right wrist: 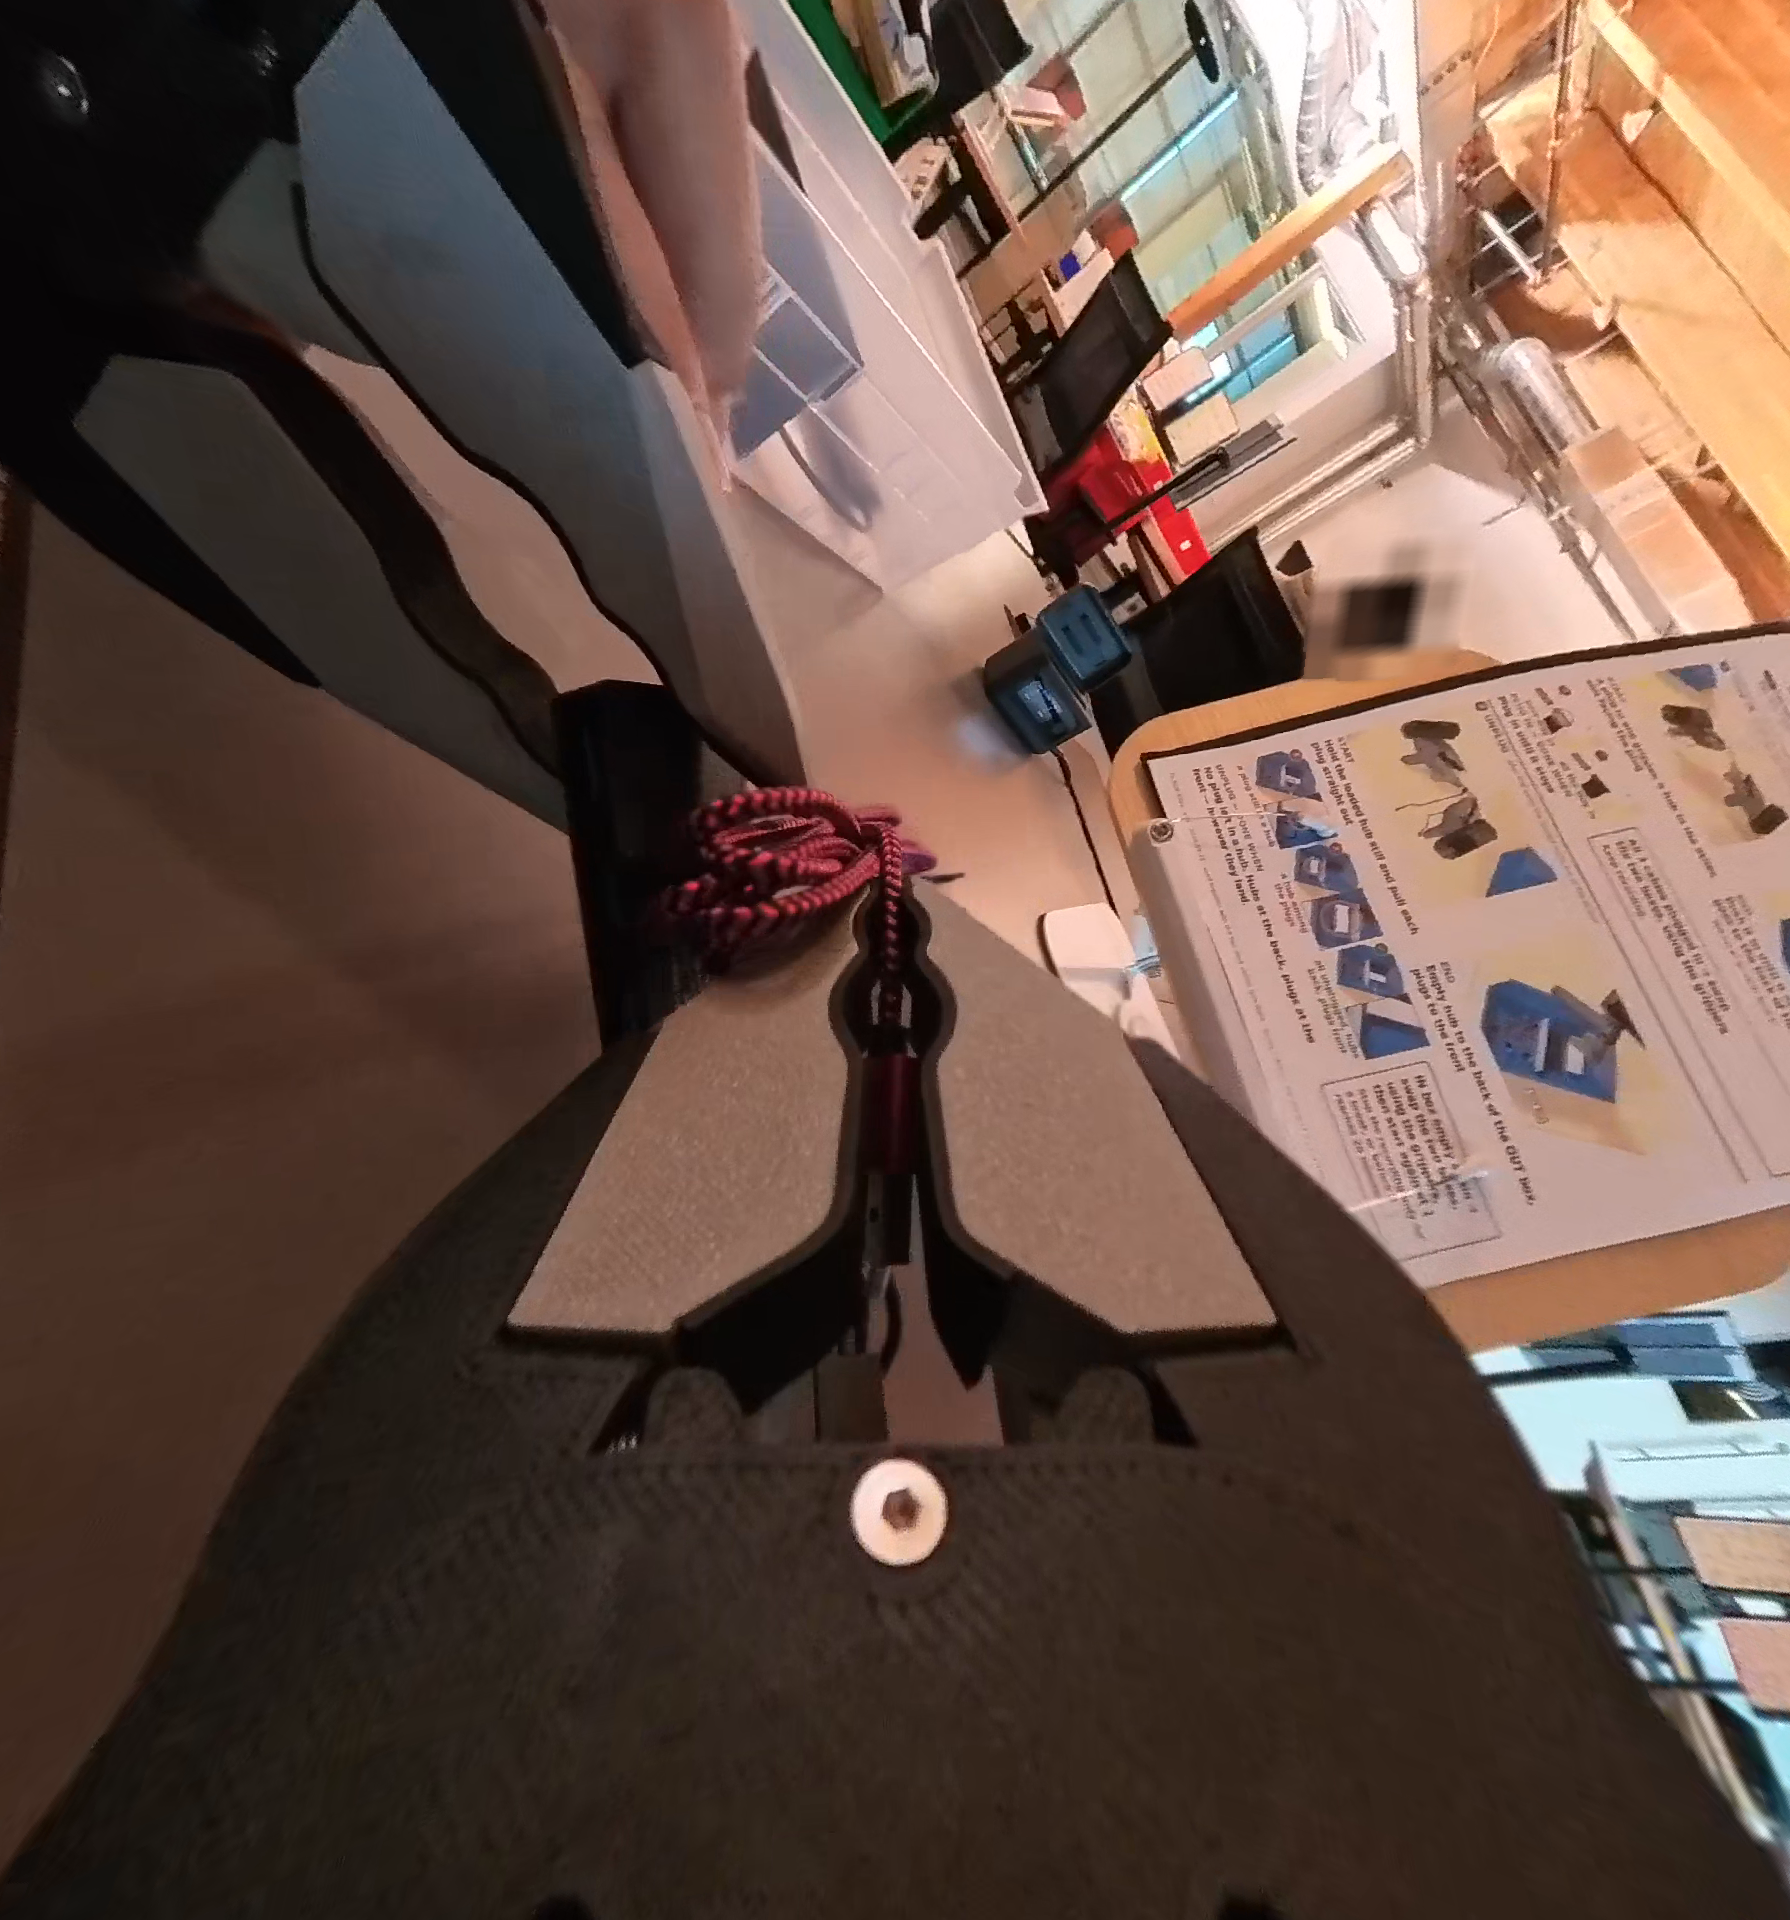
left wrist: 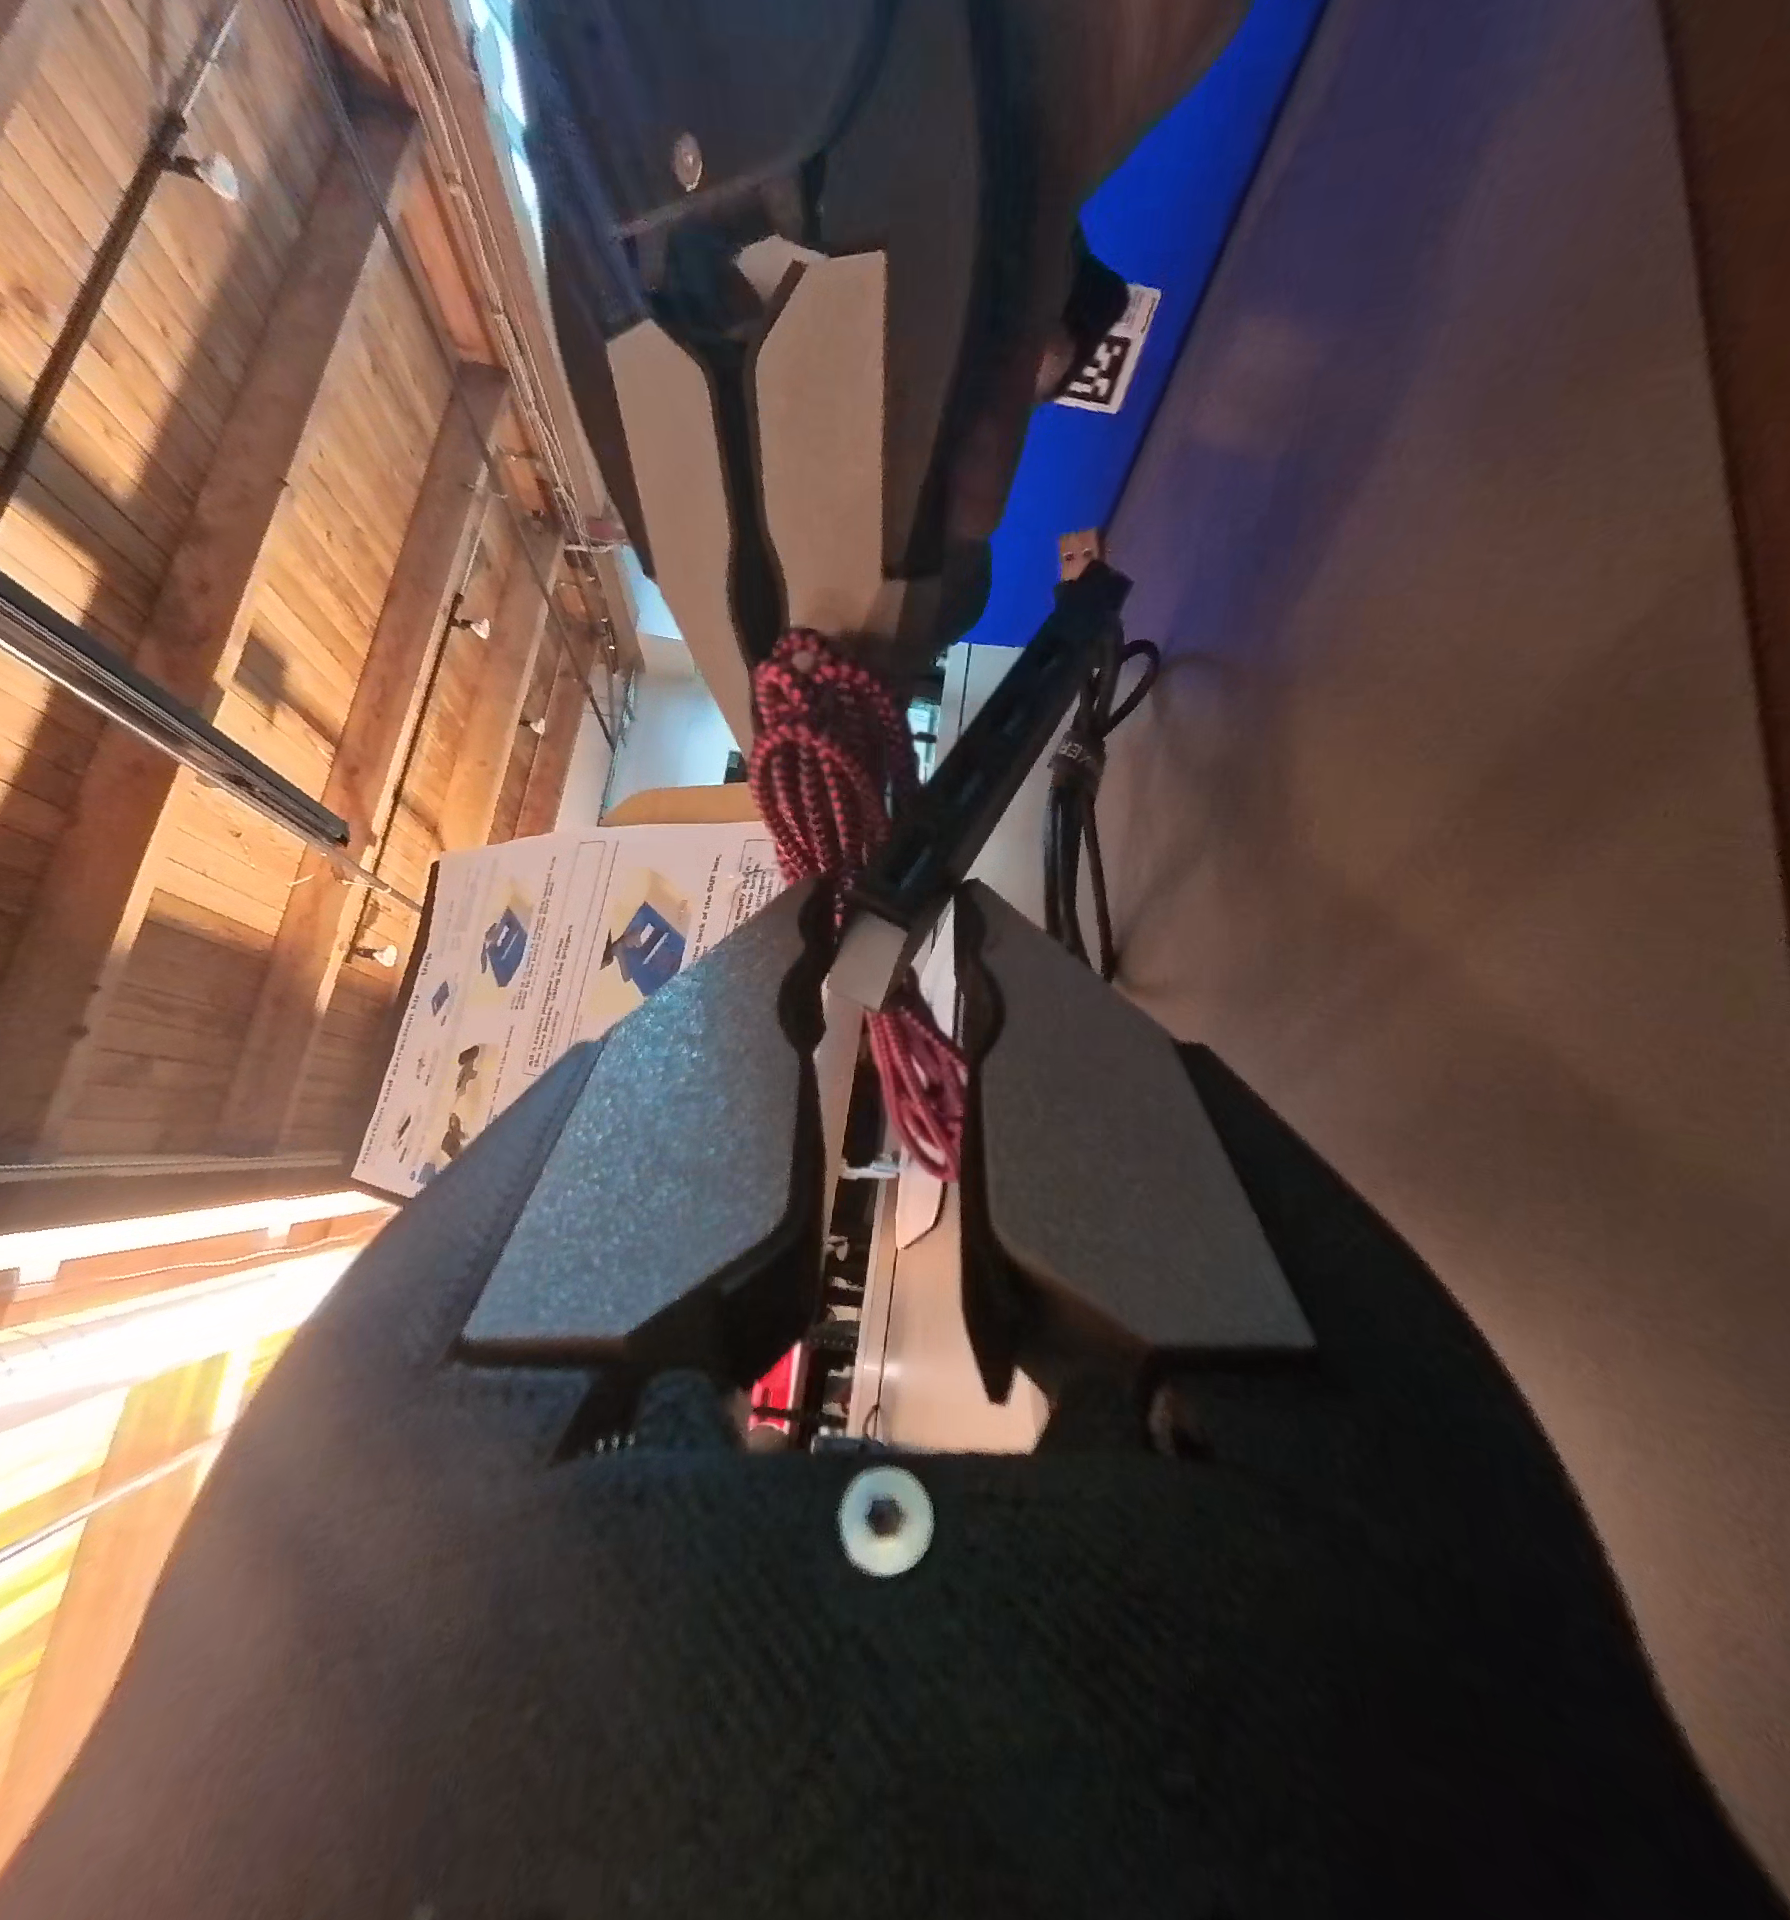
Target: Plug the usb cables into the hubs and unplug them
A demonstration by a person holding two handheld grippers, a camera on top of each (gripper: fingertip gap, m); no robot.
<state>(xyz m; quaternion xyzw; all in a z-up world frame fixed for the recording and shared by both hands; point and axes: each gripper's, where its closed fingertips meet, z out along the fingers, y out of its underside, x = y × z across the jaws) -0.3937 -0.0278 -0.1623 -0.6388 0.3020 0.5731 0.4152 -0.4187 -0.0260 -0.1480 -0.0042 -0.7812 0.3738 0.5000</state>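
My left gripper (left wrist: 886, 925) is shut on one end of a slim black USB hub (left wrist: 984, 758), which points away from it; a plug (left wrist: 1078, 545) sticks out at the hub's far end. In the right wrist view the left gripper (right wrist: 652, 717) holds that hub (right wrist: 621, 831) end-on. My right gripper (right wrist: 891, 914) is shut on the dark red plug (right wrist: 891, 1101) of a red-and-black braided cable (right wrist: 766, 873), whose coiled bundle hangs just past the fingertips beside the hub. The right gripper (left wrist: 808, 623) and the bundle (left wrist: 818, 748) also show in the left wrist view.
A coiled black cable (left wrist: 1078, 810) lies on the beige table (left wrist: 1442, 831). Two blue cube hubs (right wrist: 1067, 665) sit farther along the table. A printed instruction sheet on a board (right wrist: 1493, 935) stands to the right. A clear plastic bin (right wrist: 870, 364) is behind. The tips of both grippers are at nearly the same place.
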